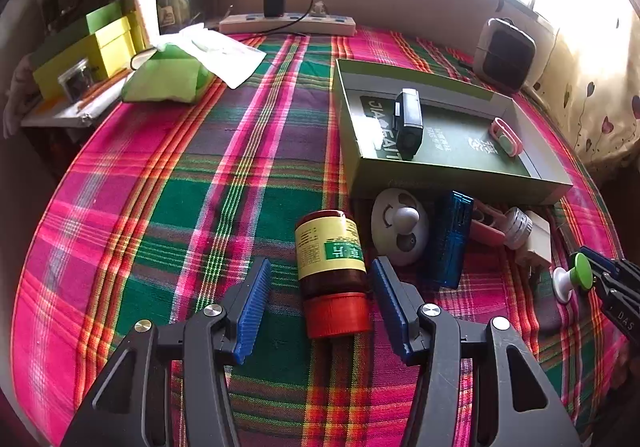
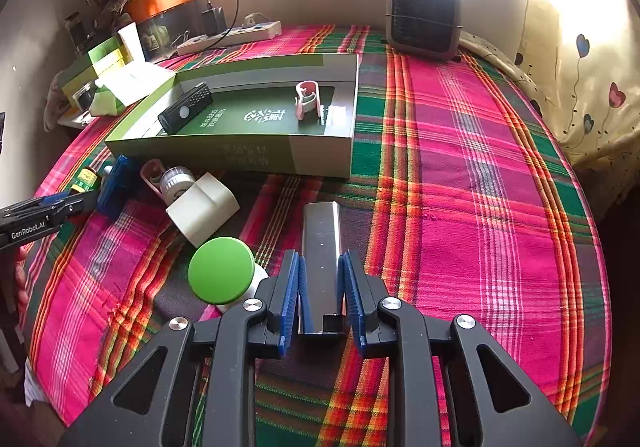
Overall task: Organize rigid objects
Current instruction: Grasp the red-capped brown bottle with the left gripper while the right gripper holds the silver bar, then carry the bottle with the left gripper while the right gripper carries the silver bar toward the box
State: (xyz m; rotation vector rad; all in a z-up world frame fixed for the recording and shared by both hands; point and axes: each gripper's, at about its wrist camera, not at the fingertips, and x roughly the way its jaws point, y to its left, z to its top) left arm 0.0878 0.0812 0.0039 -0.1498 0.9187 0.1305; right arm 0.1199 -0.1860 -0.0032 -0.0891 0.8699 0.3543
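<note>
- Left claw (image 1: pixel 320 301) wide open around the brown pill bottle (image 1: pixel 331 263) lying just before the green box (image 1: pixel 452 175); looks light, slick plastic, so I'd pinch the labelled belly.
- Right claw (image 2: pixel 322 287) is clamped on a stiff metal bar (image 2: pixel 321 247).

- Left wrist view: low over the plaid tabletop (image 1: pixel 240 151), looking forward along the left tool (image 1: pixel 320 299), brown bottle (image 1: pixel 330 247) close between its fingers.
- Right wrist view: similar height, facing the window wall; metal bar (image 2: pixel 321 247) close.
- Shared: green tray (image 1: pixel 460 175) (image 2: pixel 280 159), green-capped knob (image 1: pixel 576 275) (image 2: pixel 221 270), heater (image 1: pixel 506 55) (image 2: pixel 424 17).
</note>
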